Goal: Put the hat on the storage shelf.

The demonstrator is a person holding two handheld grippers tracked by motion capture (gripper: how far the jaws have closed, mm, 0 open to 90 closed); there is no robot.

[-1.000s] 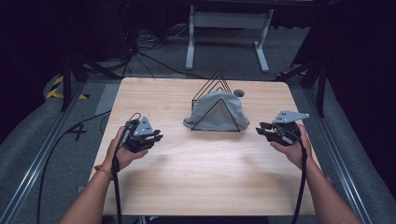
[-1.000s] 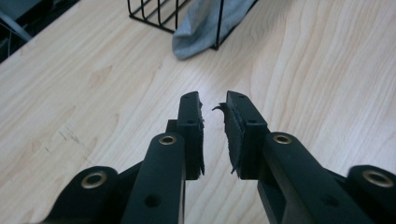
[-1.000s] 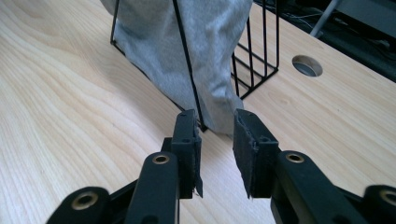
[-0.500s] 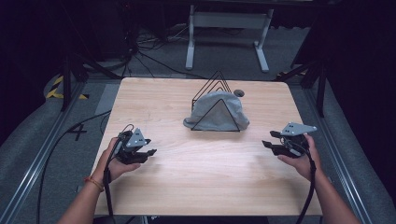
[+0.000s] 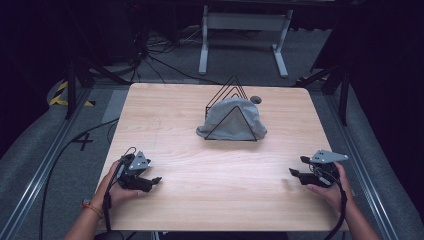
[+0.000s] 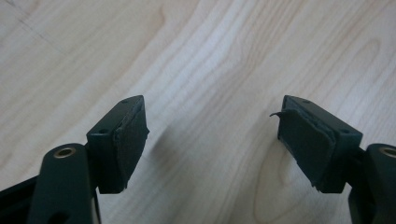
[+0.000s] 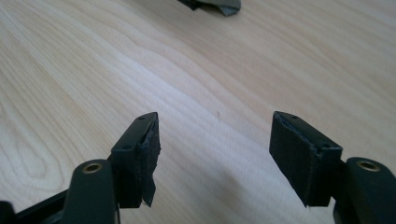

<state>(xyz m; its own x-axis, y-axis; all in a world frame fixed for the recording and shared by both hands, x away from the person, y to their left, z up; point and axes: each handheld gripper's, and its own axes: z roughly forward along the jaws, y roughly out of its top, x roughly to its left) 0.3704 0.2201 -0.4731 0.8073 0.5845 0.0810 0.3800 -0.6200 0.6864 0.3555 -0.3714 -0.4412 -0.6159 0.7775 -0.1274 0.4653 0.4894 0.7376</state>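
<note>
My left tool (image 5: 150, 181) and right tool (image 5: 299, 174) rest low on the tabletop (image 5: 165, 125), jaws just opened apart, nothing between them. The grey cloth (image 5: 246, 116) drapes over the wire rack (image 5: 226, 90) ahead, midway between both, neither hand nearer.

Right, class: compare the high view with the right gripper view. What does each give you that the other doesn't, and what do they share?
High view: the whole black wire rack with the grey cloth draped over it. Right gripper view: the right claw close up; its jaws have just been opening, nothing between them, and the pads look frayed. Shared: the wooden table, a corner of the cloth, that claw.
</note>
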